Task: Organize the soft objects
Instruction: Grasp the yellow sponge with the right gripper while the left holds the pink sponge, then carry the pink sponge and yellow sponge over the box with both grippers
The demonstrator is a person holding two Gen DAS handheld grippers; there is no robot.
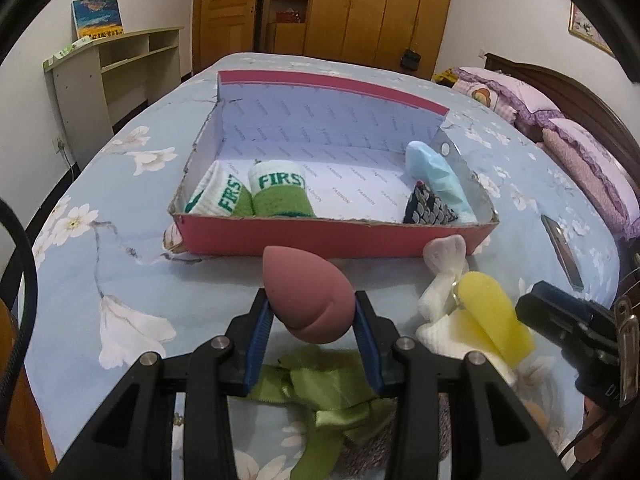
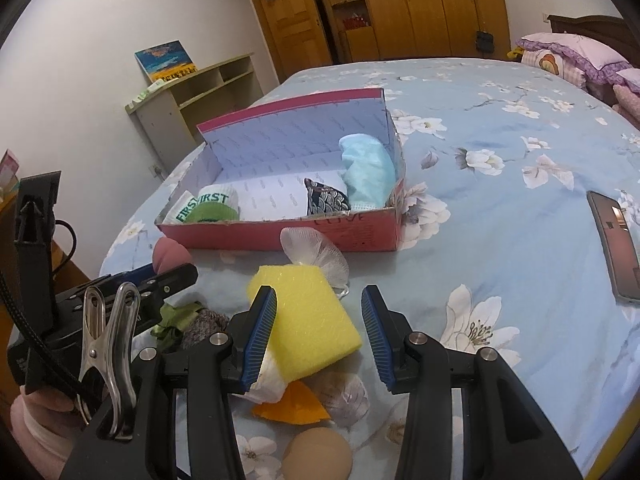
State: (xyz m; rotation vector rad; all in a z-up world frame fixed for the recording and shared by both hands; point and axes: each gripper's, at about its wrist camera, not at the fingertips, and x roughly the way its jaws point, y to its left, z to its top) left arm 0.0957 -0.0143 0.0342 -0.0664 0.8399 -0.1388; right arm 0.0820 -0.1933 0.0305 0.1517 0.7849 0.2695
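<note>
Socks [image 1: 256, 196], mask [image 1: 436, 176], pouch [image 1: 428, 206] already in box [image 1: 320, 236]. Your left gripper [image 1: 314, 312] is clamped on pink sponge [image 1: 308, 292]; right gripper [image 2: 320, 304] fingers apart around yellow sponge [image 2: 312, 320]. Pile remains on bed [image 2: 500, 200].

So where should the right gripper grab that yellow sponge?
Across the two broad flat faces of the yellow sponge, coming from the near side. It lies tilted on the pile, thin enough to fit between the right gripper fingers.

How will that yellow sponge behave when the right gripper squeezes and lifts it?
The yellow sponge looks like open foam, so it probably compresses and feels light. It rests tilted on a white cloth, so it may shift when nudged.
</note>
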